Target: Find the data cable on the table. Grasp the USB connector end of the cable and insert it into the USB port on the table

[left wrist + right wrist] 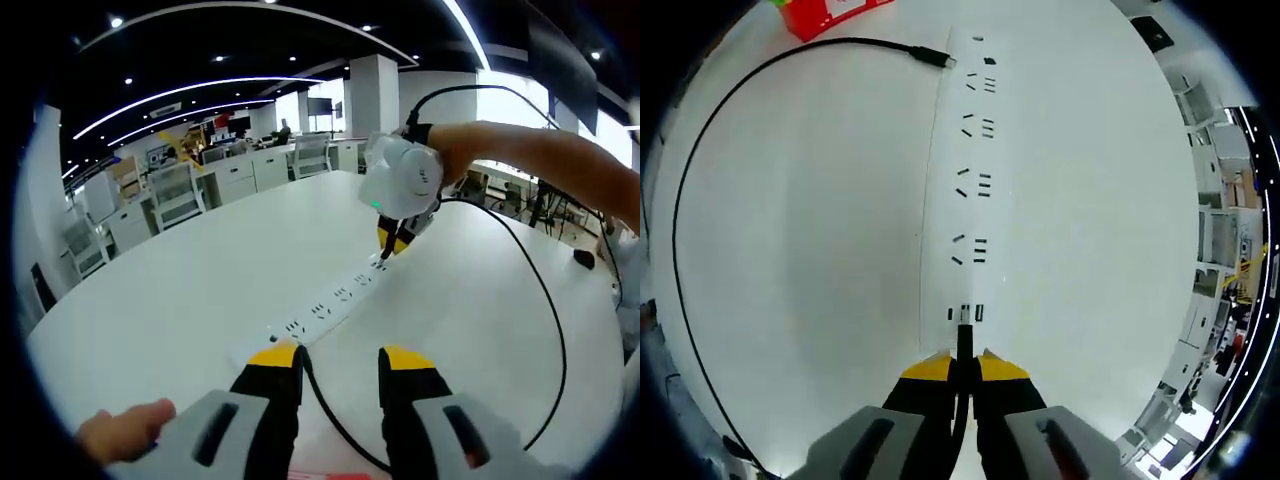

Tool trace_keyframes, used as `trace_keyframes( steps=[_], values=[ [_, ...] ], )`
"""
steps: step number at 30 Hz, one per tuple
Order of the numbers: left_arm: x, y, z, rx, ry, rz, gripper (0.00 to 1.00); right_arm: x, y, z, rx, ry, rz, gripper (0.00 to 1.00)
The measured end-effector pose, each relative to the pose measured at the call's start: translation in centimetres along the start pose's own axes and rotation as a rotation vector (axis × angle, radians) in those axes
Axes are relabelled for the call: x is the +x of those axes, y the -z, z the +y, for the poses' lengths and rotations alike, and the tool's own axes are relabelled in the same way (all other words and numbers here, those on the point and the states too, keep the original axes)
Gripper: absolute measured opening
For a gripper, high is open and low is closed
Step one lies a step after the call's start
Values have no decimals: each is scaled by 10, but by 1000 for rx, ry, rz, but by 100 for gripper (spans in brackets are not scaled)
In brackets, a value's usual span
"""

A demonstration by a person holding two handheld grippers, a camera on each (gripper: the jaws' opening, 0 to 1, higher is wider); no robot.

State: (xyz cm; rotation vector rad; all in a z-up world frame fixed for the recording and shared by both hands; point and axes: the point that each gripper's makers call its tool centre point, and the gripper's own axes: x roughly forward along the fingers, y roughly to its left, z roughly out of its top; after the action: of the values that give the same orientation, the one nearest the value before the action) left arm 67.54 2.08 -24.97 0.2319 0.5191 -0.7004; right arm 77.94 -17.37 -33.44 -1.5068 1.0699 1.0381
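At the power strip's (970,180) USB end, my right gripper (964,367) pinches the cable's USB connector (965,340) against the ports; my left gripper (340,358) hovers wide apart beside the strip's other end.

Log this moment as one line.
right gripper: shut on USB plug | plug at power strip USB ports | left gripper: open, cable between jaws

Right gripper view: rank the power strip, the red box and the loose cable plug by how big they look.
1. Power strip, largest by far.
2. Red box, cut off by the view's edge, so its full size is unsure.
3. Loose cable plug, smallest.
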Motion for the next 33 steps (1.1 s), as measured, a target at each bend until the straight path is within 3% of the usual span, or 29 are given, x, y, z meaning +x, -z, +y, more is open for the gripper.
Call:
trace_keyframes(
  steps=[23, 33],
  values=[
    [0, 0, 1, 0, 0, 2, 31, 2, 0, 1, -16, -17, 42, 9],
    [0, 0, 0, 0, -1, 4, 31, -5, -12, 4, 23, -39, -40, 9]
  ],
)
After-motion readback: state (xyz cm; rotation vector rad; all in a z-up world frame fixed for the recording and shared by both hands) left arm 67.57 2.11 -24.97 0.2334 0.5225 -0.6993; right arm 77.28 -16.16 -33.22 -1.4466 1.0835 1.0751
